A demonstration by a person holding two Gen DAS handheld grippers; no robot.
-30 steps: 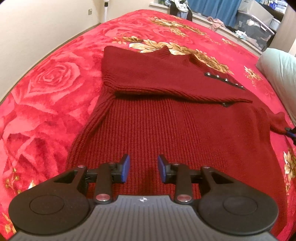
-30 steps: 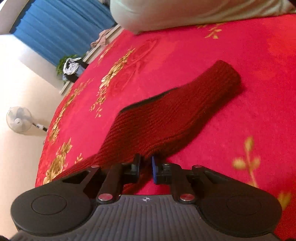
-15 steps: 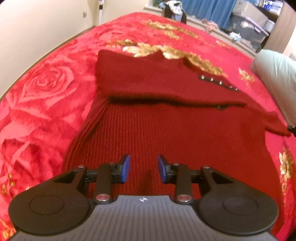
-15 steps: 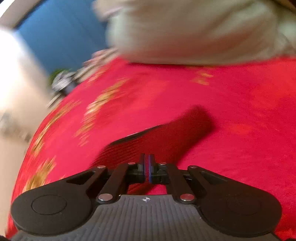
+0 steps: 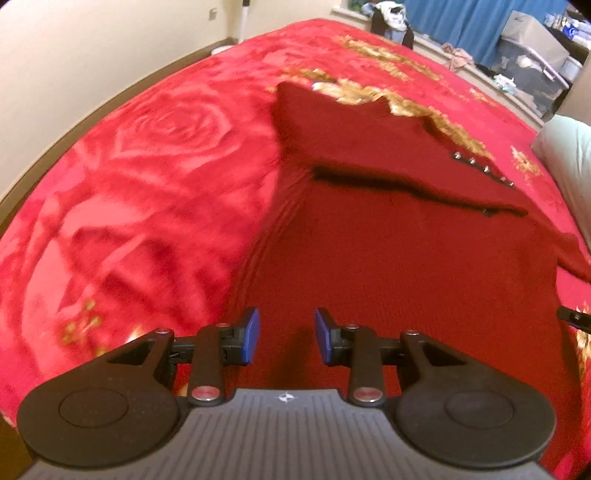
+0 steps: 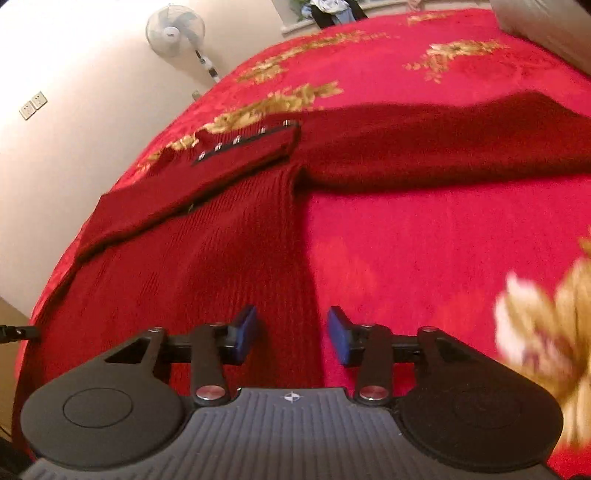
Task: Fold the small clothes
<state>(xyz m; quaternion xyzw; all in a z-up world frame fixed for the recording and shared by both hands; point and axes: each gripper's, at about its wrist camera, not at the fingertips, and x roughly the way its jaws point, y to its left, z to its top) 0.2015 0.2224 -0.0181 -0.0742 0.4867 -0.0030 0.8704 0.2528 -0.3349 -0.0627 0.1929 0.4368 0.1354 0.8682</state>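
A dark red knit cardigan (image 5: 399, 251) lies flat on the red rose blanket (image 5: 155, 184), one sleeve folded across its chest beside a row of metal buttons (image 5: 484, 170). My left gripper (image 5: 286, 338) is open and empty over the cardigan's hem near its left edge. In the right wrist view the cardigan (image 6: 221, 258) lies with its other sleeve (image 6: 443, 147) stretched out to the right on the blanket. My right gripper (image 6: 291, 334) is open and empty over the hem's right edge.
A pale pillow (image 5: 569, 155) lies at the blanket's right side. A standing fan (image 6: 177, 31) is by the wall. Storage boxes (image 5: 532, 51) and blue curtains stand beyond the bed's far end.
My right gripper has let go of the sleeve, opened, and swung back to the hem's right edge. My left gripper has shifted left along the hem, still open.
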